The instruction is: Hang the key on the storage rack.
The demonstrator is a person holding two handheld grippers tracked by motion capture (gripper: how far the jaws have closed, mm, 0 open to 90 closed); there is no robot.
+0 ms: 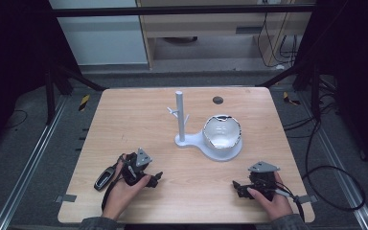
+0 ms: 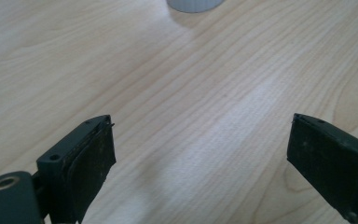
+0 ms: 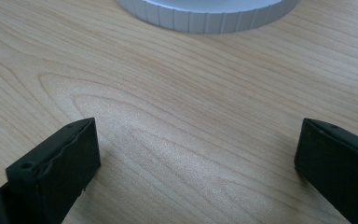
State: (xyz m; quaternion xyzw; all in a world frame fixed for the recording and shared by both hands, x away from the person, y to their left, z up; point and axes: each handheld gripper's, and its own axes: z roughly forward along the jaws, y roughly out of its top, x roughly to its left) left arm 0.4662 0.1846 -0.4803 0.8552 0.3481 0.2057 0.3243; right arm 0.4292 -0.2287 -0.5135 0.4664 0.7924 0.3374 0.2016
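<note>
While the car key (image 1: 105,178) lies flat on the near left part of the table (image 1: 139,120), just beside the person's left hand, nothing has yet been taken up, so the work looks to be at its very start. The key is dark, slim and angled, touching neither gripper. The left gripper (image 1: 154,179) rests low on the wood to the right of the key, its jaws pointing toward the middle of the table; in the left gripper view the left gripper (image 2: 200,154) has its jaws spread wide with bare wood grain between them. The right gripper (image 1: 237,188) sits near the front right edge, and in the right gripper view the right gripper (image 3: 198,163) likewise has its jaws standing wide apart over bare wood, holding nothing. Farther back, near the table's centre, stands a white stand (image 1: 180,117) with an upright post and short pegs, joined at its base to a round tray carrying a white bowl (image 1: 222,132) with a dark rim. The pegs are bare. Judging from this, the key remains to be gripped, lifted and carried, likely toward the stand or bowl; every step is left to do
</note>
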